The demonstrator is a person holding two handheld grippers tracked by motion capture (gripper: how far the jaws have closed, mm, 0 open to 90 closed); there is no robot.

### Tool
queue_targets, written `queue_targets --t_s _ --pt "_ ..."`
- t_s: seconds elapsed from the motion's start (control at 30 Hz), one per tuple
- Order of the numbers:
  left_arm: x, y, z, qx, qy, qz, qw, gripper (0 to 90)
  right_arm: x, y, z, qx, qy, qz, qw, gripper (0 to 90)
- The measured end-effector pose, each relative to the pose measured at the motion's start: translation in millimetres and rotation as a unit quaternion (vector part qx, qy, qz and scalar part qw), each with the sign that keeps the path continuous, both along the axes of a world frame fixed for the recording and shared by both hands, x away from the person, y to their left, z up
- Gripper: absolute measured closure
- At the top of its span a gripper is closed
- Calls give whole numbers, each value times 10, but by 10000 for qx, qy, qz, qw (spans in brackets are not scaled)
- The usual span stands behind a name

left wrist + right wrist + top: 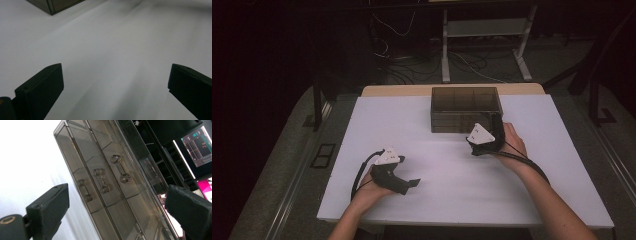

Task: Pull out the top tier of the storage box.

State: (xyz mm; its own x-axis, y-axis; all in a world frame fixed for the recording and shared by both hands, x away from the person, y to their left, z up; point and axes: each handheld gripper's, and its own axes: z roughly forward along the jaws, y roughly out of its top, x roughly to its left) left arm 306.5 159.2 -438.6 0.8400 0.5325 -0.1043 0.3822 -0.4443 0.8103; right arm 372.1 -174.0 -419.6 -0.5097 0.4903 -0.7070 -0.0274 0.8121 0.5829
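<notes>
Fingers [47, 207] of right gripper [120, 212] spread wide before drawer box [105, 177] at desk's [452, 185] far edge; rigid, slick plastic, likely light—grip a drawer handle [101, 180]; left gripper [116, 87] open, idle.

The drawer box [466, 109] stands on the table [437, 145] at upper centre of the high view. The right gripper [482, 142] sits at its lower right corner; the left gripper [412, 184] lies lower left.

dim room, perhaps grey floor [272, 165]
</notes>
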Motion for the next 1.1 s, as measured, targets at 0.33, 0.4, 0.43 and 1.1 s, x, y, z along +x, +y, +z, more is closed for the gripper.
queue_targets --t_s 0.33,0.4,0.43,1.1 --pt "1 2 0 5 -6 3 10000 0 -17 18 -16 -180 -104 -13 9998 51" --pt "1 2 0 14 -5 -3 10000 0 -18 20 -18 -340 -184 -3 9993 51" --pt "1 1 0 13 -5 -2 10000 0 -18 20 -18 -340 -184 -3 9993 51" --pt "1 3 1 5 -12 15 10000 0 -51 82 -68 -1069 -680 83 9919 52"
